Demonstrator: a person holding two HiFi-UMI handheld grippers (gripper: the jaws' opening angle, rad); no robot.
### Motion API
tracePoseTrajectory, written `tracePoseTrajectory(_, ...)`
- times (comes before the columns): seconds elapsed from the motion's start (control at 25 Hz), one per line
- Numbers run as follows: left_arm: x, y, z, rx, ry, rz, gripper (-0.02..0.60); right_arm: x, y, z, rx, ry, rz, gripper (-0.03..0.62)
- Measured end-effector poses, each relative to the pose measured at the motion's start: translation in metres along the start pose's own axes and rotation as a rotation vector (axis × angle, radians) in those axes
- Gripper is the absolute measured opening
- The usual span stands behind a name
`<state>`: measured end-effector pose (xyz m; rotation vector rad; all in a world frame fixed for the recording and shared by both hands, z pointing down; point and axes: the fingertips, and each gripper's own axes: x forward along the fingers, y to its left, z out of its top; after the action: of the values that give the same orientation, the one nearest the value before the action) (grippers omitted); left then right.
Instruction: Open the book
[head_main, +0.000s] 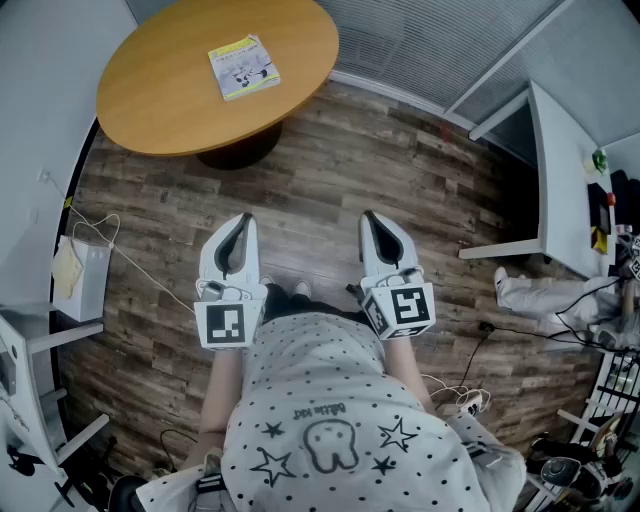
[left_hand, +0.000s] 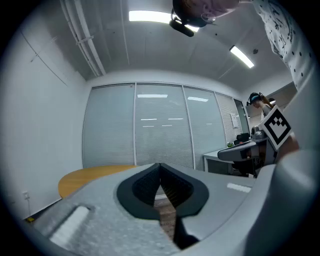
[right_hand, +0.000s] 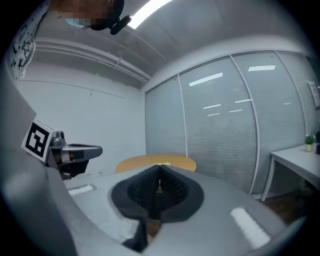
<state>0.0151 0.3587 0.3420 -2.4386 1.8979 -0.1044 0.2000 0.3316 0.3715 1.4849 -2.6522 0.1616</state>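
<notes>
Well ahead: book (head_main: 243, 67) on table (head_main: 165, 95); left hand-held gripper (head_main: 242, 220), right hand-held gripper (head_main: 371, 217) jaws together.

I hold my left gripper (head_main: 243, 222) and my right gripper (head_main: 371, 218) side by side in front of me, both about level and pointing forward. The fingers of each are closed together, gripping nothing.

Person: white short-sleeved shirt (head_main: 330, 400) with small black dots, outlined stars and a tooth drawing (a line of script sits above the tooth).
Left gripper (head_main: 243, 220): pale grey-white shell tapering to a point, with black ribbed pads. The left marker cube (head_main: 225, 324) at its rear is black-and-white, with thin white wires beside it.
Right gripper (head_main: 369, 216): same build, with the right marker cube (head_main: 404, 307) at its rear.
</notes>
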Motion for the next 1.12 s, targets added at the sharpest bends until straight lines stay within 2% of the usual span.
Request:
tracePoseTrajectory(0.52,0.003,0.001,-0.001,-0.006,0.003,0.019,0.009,-0.006,-0.016,0.005,-0.014,-0.008,-0.02,0.005)
tracePoseTrajectory(0.92,0.006,-0.009,0.002,-0.002,0.001,-0.004,0.009,-0.022,-0.042,0.008,0.007,-0.027,-0.067,0.004)
tracePoseTrajectory(1.12,0.0,-0.011,-0.016,0.015,0.086,0.001,0.01,-0.028,-0.053,0.002,-0.004,-0.003,-0.097,0.005)
